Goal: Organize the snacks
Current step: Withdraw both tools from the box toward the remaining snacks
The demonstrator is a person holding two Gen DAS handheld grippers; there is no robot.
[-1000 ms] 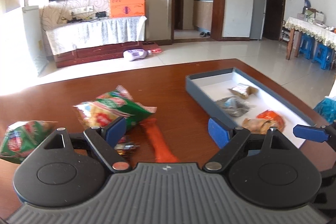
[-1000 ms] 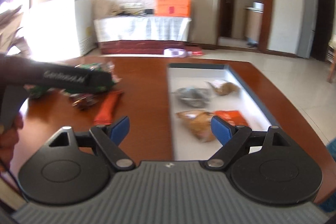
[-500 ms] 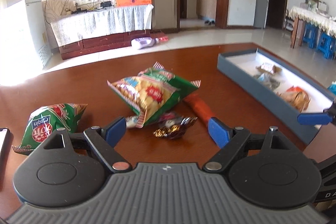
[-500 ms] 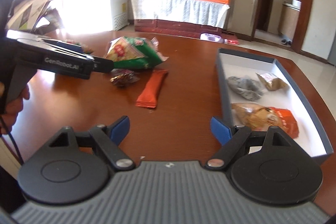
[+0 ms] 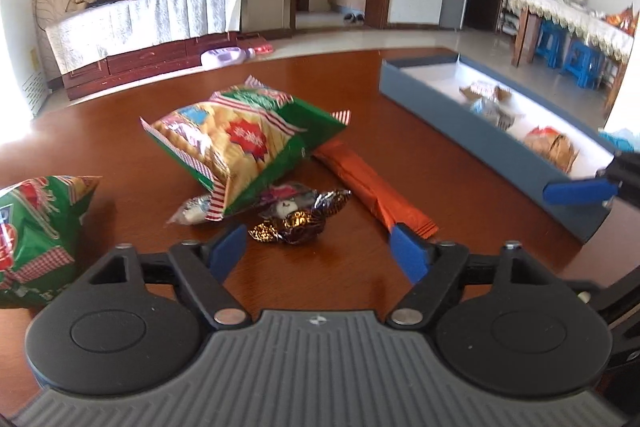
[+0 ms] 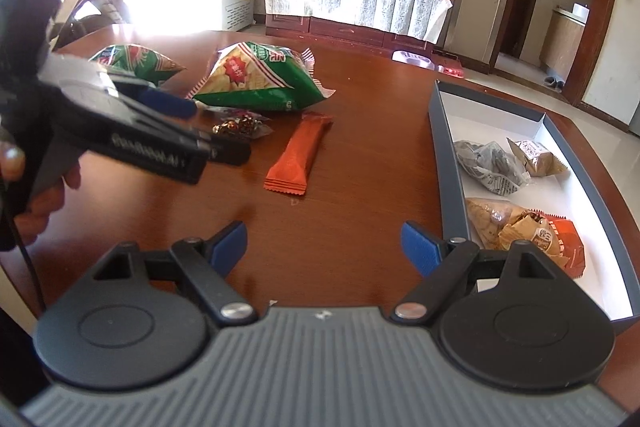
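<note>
My left gripper (image 5: 318, 251) has come down and swung from the box toward the loose pile over the last second, and its jaws are closing, though still apart with nothing between the pads. Just ahead of them lies the small dark foil candy (image 5: 294, 223), touching a second little clear-wrapped sweet (image 5: 192, 213) that is half tucked under a chip bag. So I judge this hand is lining up on the small candy as the next thing to carry over.

My right gripper (image 6: 324, 247) stands wide open over bare table (image 6: 352, 163), holding nothing. It has drifted left, so the box now sits off to its right.

Beyond the candy, the orange bar (image 5: 370, 185) lies flat. In the left view its long axis runs from near my right fingertip away and to the left, its far end reaching under the edge of the big green and yellow chip bag (image 5: 244, 143). That bag lies with its long axis slanting across the view, near-left to far-right. A second green bag (image 5: 34, 231) lies well apart at the left edge.

Farthest right is the grey box (image 5: 448, 107), long side running away from me, with four packets already inside; five snacks are still out on the table.
</note>
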